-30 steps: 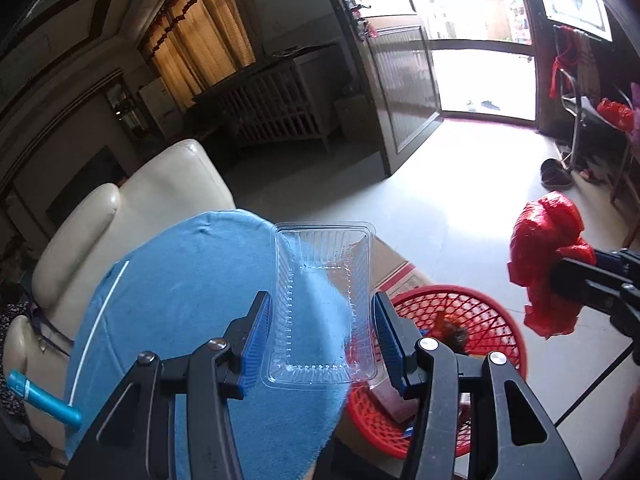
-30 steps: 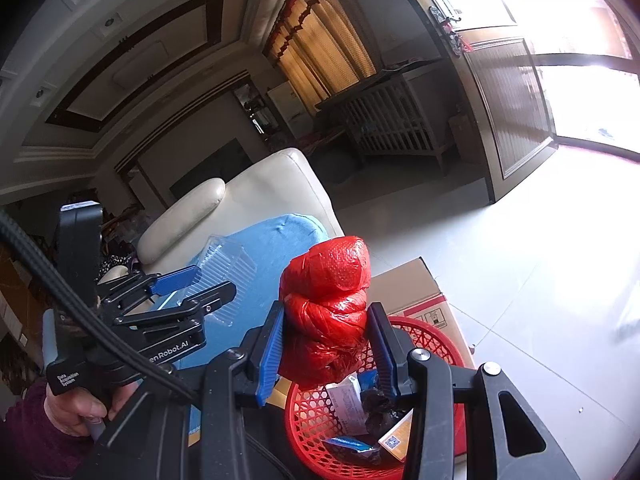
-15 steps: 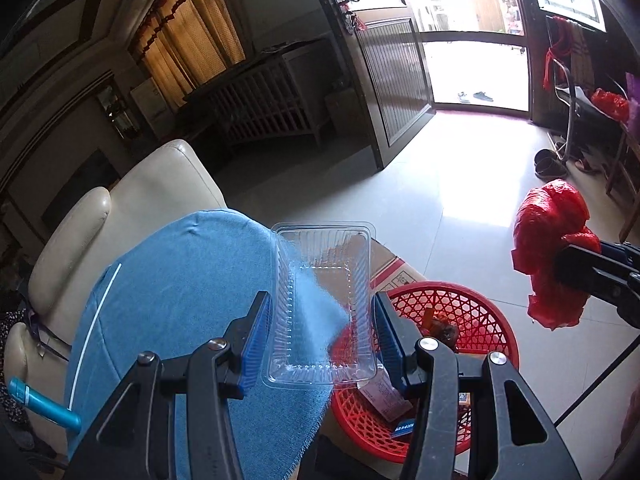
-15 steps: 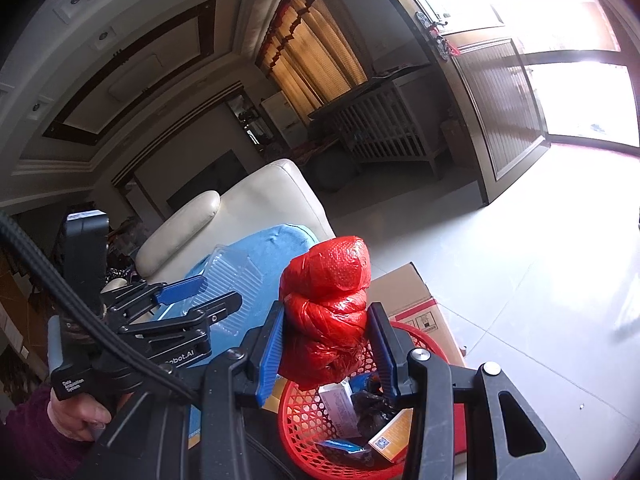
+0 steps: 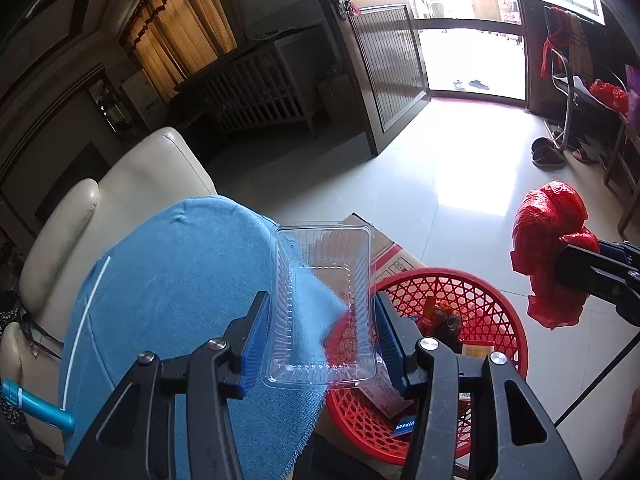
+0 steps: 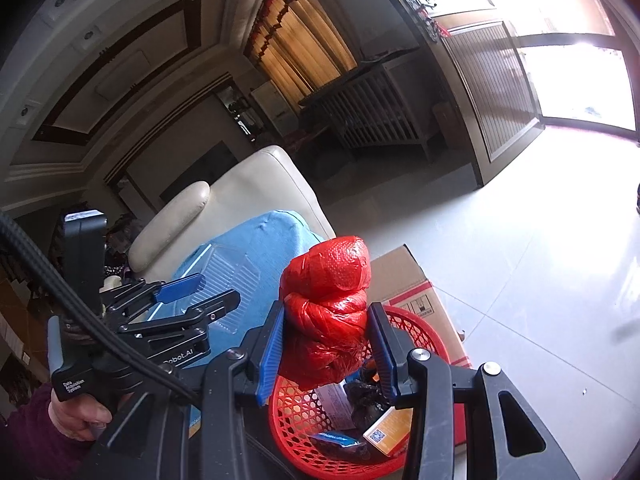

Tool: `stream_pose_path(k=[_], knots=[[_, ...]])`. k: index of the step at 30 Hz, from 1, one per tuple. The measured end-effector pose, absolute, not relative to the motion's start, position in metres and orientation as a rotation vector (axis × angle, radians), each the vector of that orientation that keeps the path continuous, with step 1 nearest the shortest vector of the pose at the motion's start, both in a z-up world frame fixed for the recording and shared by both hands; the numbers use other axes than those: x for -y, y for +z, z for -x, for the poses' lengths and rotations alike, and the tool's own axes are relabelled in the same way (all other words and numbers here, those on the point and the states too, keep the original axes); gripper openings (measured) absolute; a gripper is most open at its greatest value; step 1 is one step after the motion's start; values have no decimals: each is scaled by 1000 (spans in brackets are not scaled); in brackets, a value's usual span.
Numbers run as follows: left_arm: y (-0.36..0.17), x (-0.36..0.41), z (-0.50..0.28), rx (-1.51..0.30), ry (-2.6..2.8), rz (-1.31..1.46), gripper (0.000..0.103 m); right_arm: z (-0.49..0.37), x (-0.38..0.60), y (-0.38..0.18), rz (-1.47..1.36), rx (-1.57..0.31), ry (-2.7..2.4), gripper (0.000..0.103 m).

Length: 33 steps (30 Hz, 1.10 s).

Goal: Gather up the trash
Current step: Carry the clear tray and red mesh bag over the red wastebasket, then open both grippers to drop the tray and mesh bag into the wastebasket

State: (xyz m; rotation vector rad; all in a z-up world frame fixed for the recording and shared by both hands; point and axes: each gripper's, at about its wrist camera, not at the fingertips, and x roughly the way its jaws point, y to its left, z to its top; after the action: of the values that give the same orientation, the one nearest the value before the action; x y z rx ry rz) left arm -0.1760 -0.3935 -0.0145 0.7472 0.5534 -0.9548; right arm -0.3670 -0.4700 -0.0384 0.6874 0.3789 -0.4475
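My left gripper (image 5: 320, 336) is shut on a clear plastic tray (image 5: 322, 304), held in the air over the edge of the blue-clothed table (image 5: 180, 288) and the left rim of the red mesh basket (image 5: 472, 292). My right gripper (image 6: 326, 340) is shut on a knotted red plastic bag (image 6: 326, 312), held above the basket (image 6: 304, 412). The bag also shows at the right of the left wrist view (image 5: 548, 248). The left gripper with the tray shows in the right wrist view (image 6: 196, 296). The basket holds several wrappers and small boxes.
A cardboard box (image 5: 394, 252) lies under and behind the basket. A cream leather armchair (image 5: 132, 192) stands behind the table. A blue-handled tool (image 5: 36, 404) lies at the table's left. Tiled floor stretches to a glass door (image 5: 472, 52).
Both grippers have drifted slightly with their loads. The clear tray has moved a little right, over the basket's rim. The red bag stays above the basket.
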Motion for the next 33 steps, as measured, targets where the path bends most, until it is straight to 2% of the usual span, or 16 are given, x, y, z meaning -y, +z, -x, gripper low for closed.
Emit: stream_pose_path(k=[33], knots=[[-59, 418, 155, -719, -1080, -767, 54, 347, 494, -77, -770, -513, -538, 45]])
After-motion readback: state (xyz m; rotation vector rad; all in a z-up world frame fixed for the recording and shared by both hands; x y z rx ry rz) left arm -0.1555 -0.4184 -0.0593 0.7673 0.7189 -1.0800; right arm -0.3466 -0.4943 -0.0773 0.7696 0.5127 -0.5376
